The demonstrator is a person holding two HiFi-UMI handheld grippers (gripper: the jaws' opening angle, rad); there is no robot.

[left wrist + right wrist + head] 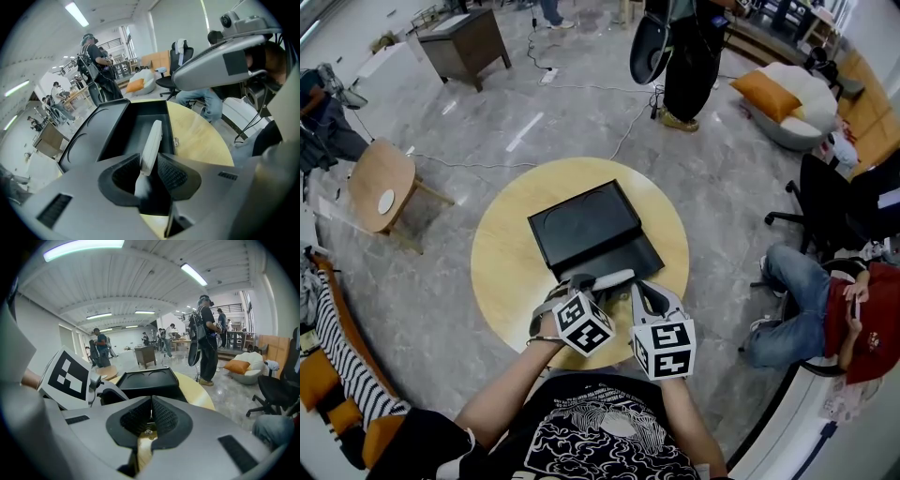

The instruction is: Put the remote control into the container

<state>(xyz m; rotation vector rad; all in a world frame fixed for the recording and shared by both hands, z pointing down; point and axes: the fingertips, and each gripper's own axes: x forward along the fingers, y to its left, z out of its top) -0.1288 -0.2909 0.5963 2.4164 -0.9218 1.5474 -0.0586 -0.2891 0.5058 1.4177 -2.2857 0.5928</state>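
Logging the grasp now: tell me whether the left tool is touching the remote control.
Touching. In the left gripper view, both pads of the left tool press against the sides of the remote control, with no gap showing.

quick headcount: one round table (pixel 502 272), one black container (pixel 619 253), one pale remote control (pixel 614 277), two grippers (left gripper (pixel 579 281), right gripper (pixel 642 292)). further off, one small side table (pixel 380 183), one dark cabinet (pixel 467 42), one orange cushion (pixel 766 94).
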